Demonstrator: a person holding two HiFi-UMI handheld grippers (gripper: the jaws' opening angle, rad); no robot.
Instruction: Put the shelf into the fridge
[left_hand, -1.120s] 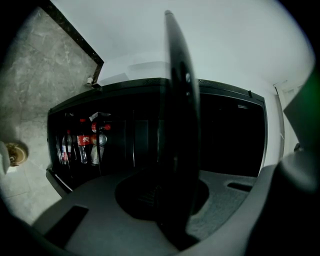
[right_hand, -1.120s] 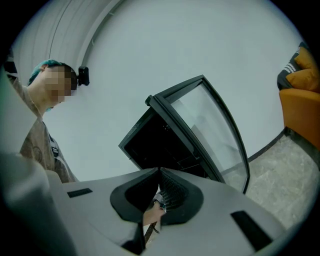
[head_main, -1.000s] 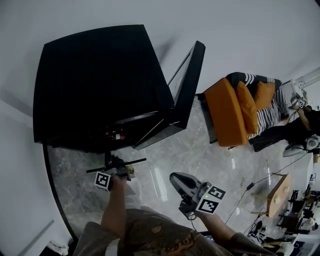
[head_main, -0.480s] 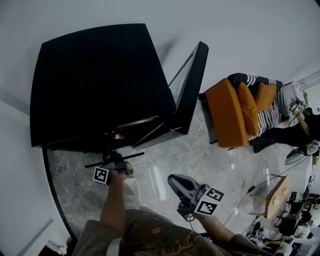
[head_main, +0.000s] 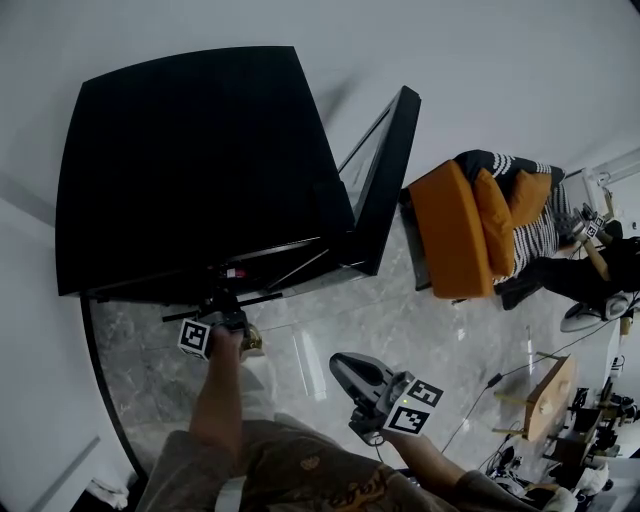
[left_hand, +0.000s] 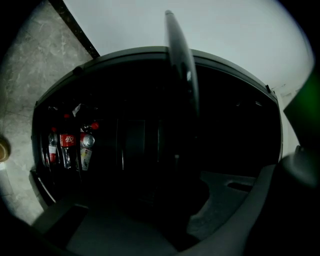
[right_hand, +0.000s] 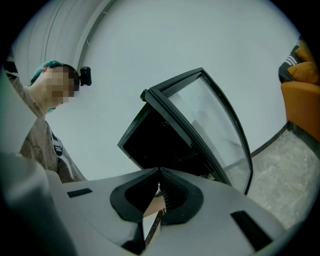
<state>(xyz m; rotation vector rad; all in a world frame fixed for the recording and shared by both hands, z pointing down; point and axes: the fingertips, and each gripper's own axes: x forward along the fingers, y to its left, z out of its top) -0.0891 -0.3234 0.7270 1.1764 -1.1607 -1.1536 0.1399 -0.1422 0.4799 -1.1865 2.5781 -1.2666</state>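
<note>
The black fridge (head_main: 190, 160) stands against the wall with its glass door (head_main: 385, 170) swung open. My left gripper (head_main: 222, 303) is shut on the shelf (head_main: 255, 298), a thin dark panel held level at the mouth of the fridge. In the left gripper view the shelf (left_hand: 181, 75) shows edge-on, running into the dark interior, with red-capped bottles (left_hand: 67, 145) at the left inside. My right gripper (head_main: 347, 366) hangs lower over the floor, shut and holding nothing. In the right gripper view its jaws meet at the tips (right_hand: 160, 176), pointing at the fridge (right_hand: 160, 140) and door (right_hand: 215, 115).
An orange armchair (head_main: 450, 225) with a striped throw stands right of the open door. A small wooden table (head_main: 555, 390) and cables lie at the far right. Grey marble floor (head_main: 400, 310) spreads before the fridge. A black skirting line (head_main: 100, 370) edges the wall at left.
My left gripper has carried the shelf closer to the fridge opening, up in the head view. The right gripper has stayed where it was.
</note>
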